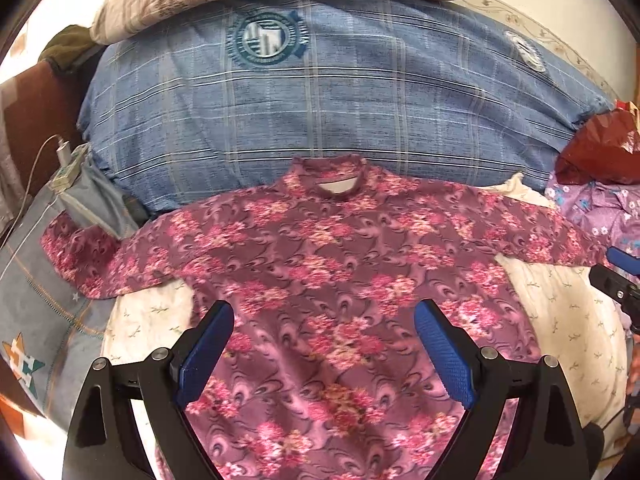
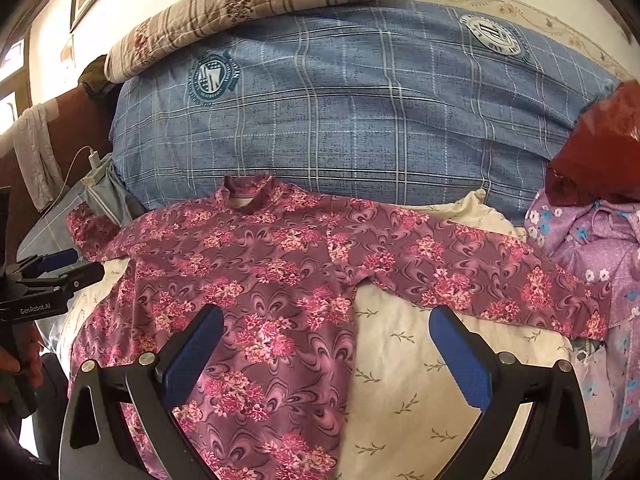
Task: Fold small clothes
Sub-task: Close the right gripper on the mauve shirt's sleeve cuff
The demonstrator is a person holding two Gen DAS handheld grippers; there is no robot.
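Both grippers hover, jaws apart, gripping nothing.
Floral shirt lies flat mid-bedsheet, sleeves spread for folding; left gripper, right gripper.

The left hand-held gripper has two black angular arms with triangular cut-outs, each arm ending in a long blue pad with a finely ribbed face. Round silver screw heads sit at the arm joints, two on each side. The right hand-held gripper is built the same way: black frame, blue textured pads, silver screw heads. In the right wrist view the left gripper's black body carries white lettering reading "GenRobot.AI".
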